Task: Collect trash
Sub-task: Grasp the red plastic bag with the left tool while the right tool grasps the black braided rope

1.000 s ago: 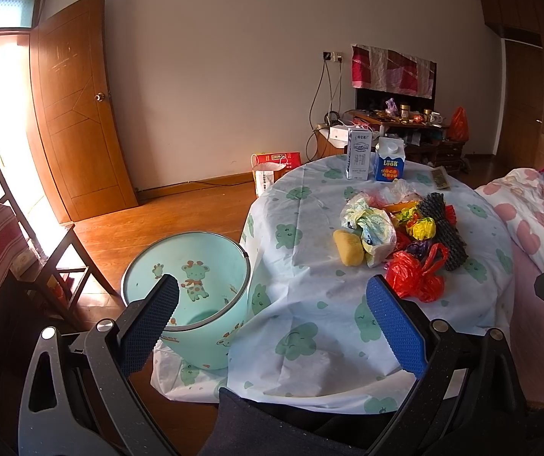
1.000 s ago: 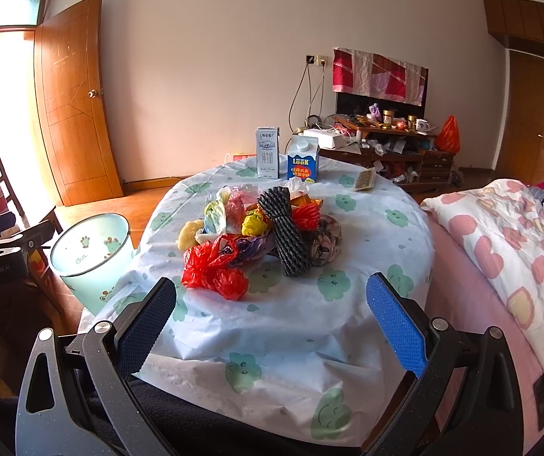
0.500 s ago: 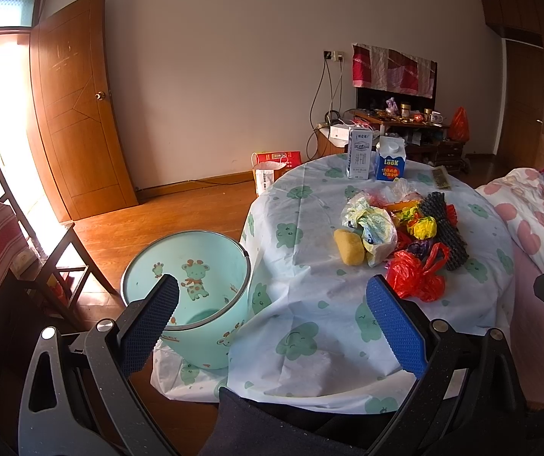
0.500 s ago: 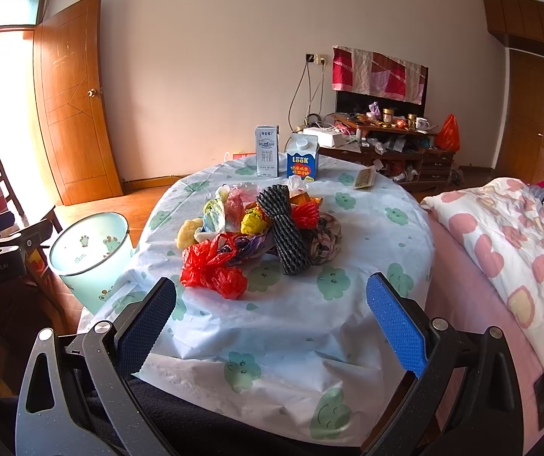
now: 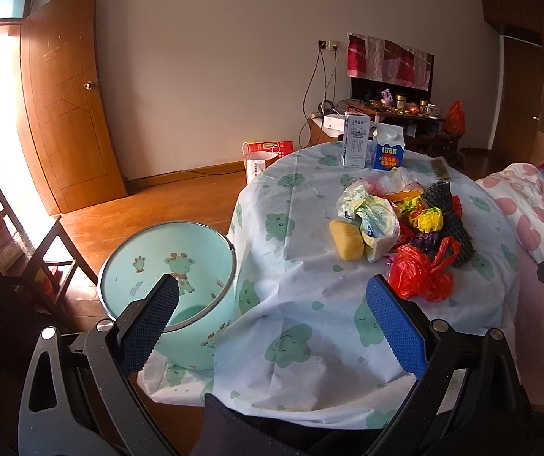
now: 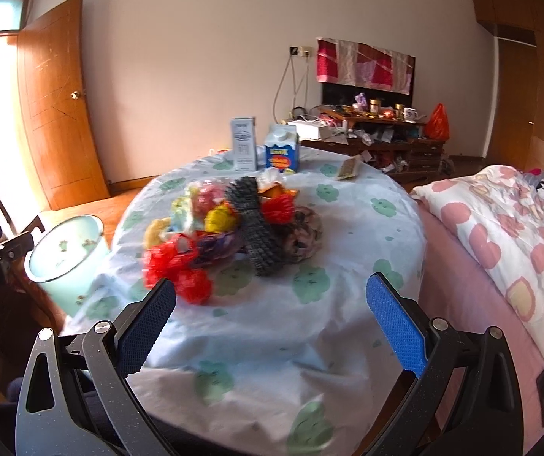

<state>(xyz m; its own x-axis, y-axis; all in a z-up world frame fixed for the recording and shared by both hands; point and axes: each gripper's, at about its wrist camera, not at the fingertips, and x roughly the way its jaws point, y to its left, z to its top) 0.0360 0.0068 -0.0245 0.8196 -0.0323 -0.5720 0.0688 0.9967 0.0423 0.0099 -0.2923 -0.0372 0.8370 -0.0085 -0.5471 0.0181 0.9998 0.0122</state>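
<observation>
Left gripper (image 5: 272, 323) and right gripper (image 6: 272, 323), both with jaws apart and holding nothing, at the near edge of the round table (image 5: 302, 304). Trash pile (image 5: 405, 228) lies on the table's middle: red bag (image 5: 420, 275) nearest, black netted roll (image 6: 254, 224) and yellow sponge (image 5: 344, 239) behind. Two cartons (image 5: 370, 146) stand at the far edge. Only the left view looks into the mint bin (image 5: 169, 277), on the floor touching the hanging cloth, with open wooden floor (image 5: 157, 205) beyond. Only the right view, somewhat blurred, shows the bed (image 6: 507, 235) closing in the table's right side.
</observation>
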